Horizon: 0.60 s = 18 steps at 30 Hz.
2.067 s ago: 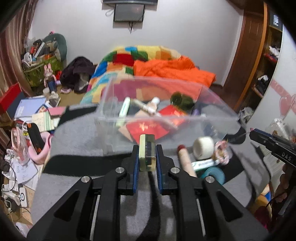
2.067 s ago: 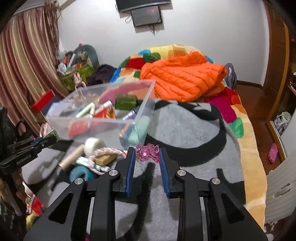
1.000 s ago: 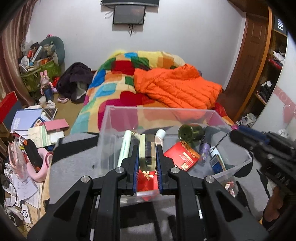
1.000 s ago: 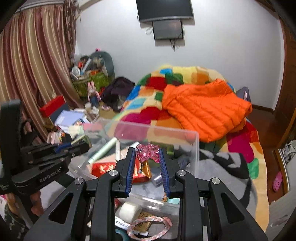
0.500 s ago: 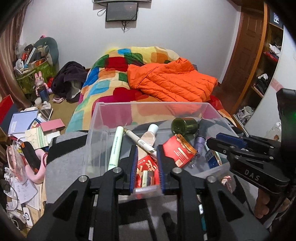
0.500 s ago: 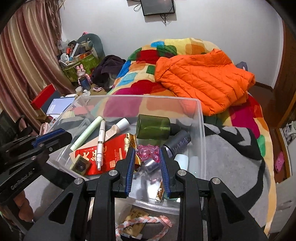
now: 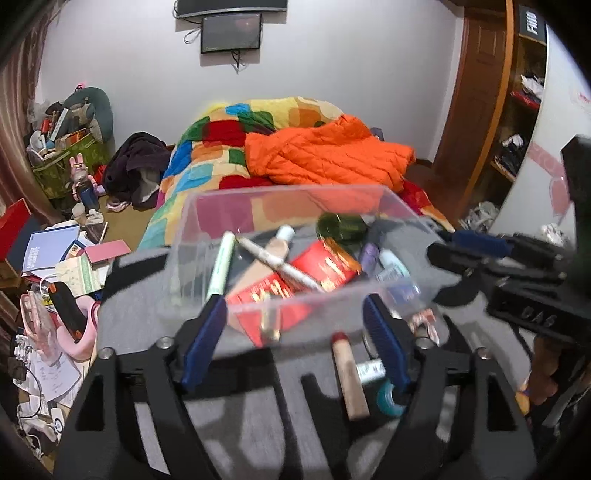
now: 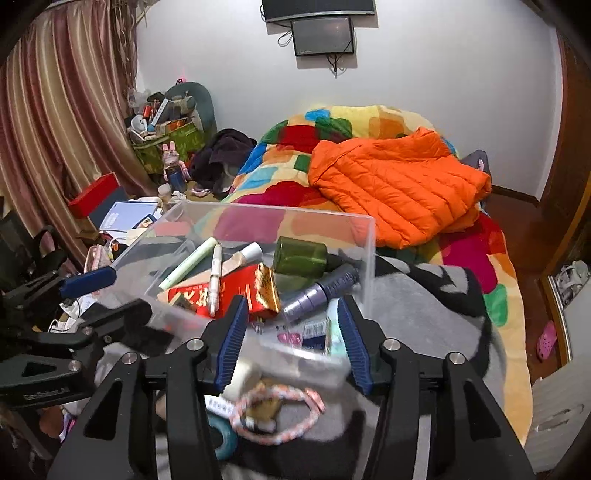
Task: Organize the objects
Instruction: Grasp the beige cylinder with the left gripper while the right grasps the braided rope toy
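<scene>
Both grippers, left and right, fingers spread and empty; bin mid-frame half-filled, roller and bracelet at bottom remain.

Orange puffer jacket, crumpled on a patchwork bedspread of red, green, blue and yellow blocks. Dark wall-mounted screen above the bed, cable hanging below it. Striped curtains at the left. Green basket stuffed with clutter; bunny figure before it. Heap of dark clothing on the floor. Red box beside scattered books and papers. Pink clog on the floor at the right.
</scene>
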### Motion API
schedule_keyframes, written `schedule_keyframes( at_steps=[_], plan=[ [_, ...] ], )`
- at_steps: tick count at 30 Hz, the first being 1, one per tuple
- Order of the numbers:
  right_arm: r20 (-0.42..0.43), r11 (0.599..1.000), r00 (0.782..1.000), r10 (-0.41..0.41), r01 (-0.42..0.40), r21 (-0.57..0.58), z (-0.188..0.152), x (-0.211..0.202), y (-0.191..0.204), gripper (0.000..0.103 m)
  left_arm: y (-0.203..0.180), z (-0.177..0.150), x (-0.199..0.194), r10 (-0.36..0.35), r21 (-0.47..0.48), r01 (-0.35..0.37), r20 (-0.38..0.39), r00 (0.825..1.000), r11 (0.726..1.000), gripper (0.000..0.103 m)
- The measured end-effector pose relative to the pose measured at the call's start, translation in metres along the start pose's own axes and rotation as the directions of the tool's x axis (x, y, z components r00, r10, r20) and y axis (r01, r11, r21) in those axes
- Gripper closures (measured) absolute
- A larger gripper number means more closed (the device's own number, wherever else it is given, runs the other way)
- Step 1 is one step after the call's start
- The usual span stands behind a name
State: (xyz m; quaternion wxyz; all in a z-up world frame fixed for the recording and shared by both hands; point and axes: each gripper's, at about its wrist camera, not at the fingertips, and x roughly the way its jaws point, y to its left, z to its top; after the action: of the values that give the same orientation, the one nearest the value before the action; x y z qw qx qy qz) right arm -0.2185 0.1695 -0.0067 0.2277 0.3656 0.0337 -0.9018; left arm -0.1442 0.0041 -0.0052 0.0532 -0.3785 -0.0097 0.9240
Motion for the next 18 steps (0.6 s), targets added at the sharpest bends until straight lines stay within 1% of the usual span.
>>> schedule_keyframes(
  at_steps=[3, 5, 9, 10, 11, 12, 14, 15, 17, 18],
  plan=[
    [0.008, 0.999, 0.999, -0.031, 0.031, -0.018, -0.012, -0.01, -0.002, 0.056, -0.009, -0.016, 0.002, -0.002, 0.017, 0.002, -0.018, 1.0, 1.0, 0.023],
    [0.001, 0.999, 0.999, -0.04, 0.04, -0.018, -0.022, -0.013, -0.005, 0.056, -0.014, -0.026, 0.005, -0.015, 0.017, 0.016, -0.035, 0.999, 1.0, 0.023],
    [-0.039, 0.999, 0.998, -0.043, 0.044, 0.009, -0.04, -0.006, -0.018, 0.056, -0.023, -0.041, 0.013, -0.009, 0.035, 0.011, -0.05, 0.999, 0.999, 0.024],
    [-0.053, 0.999, 0.998, -0.042, 0.043, 0.014, -0.044, -0.003, -0.02, 0.056, -0.024, -0.045, 0.015, -0.018, 0.034, 0.02, -0.057, 0.998, 0.999, 0.027],
    [-0.075, 0.999, 0.997, -0.037, 0.038, 0.019, -0.048, 0.002, -0.022, 0.056, -0.025, -0.048, 0.018, -0.028, 0.031, 0.03, -0.064, 0.998, 0.999, 0.033],
    [-0.093, 0.999, 0.995, -0.03, 0.033, 0.024, -0.052, 0.007, -0.024, 0.056, -0.027, -0.051, 0.02, -0.034, 0.03, 0.036, -0.074, 0.997, 0.999, 0.037],
    [-0.113, 0.999, 0.993, -0.016, 0.02, 0.03, -0.057, 0.015, -0.026, 0.056, -0.028, -0.056, 0.025, -0.046, 0.024, 0.048, -0.088, 0.995, 0.999, 0.055],
    [-0.122, 0.999, 0.993, -0.006, 0.011, 0.034, -0.059, 0.02, -0.027, 0.056, -0.027, -0.059, 0.026, -0.045, 0.019, 0.047, -0.089, 0.995, 0.999, 0.059],
    [-0.124, 0.999, 0.992, -0.003, 0.008, 0.038, -0.061, 0.024, -0.026, 0.056, -0.024, -0.064, 0.028, -0.049, 0.001, 0.049, -0.092, 0.995, 0.999, 0.074],
    [-0.125, 0.999, 0.992, -0.001, 0.005, 0.034, -0.062, 0.026, -0.025, 0.056, -0.022, -0.066, 0.029, -0.052, -0.007, 0.051, -0.091, 0.994, 0.999, 0.078]
  ],
)
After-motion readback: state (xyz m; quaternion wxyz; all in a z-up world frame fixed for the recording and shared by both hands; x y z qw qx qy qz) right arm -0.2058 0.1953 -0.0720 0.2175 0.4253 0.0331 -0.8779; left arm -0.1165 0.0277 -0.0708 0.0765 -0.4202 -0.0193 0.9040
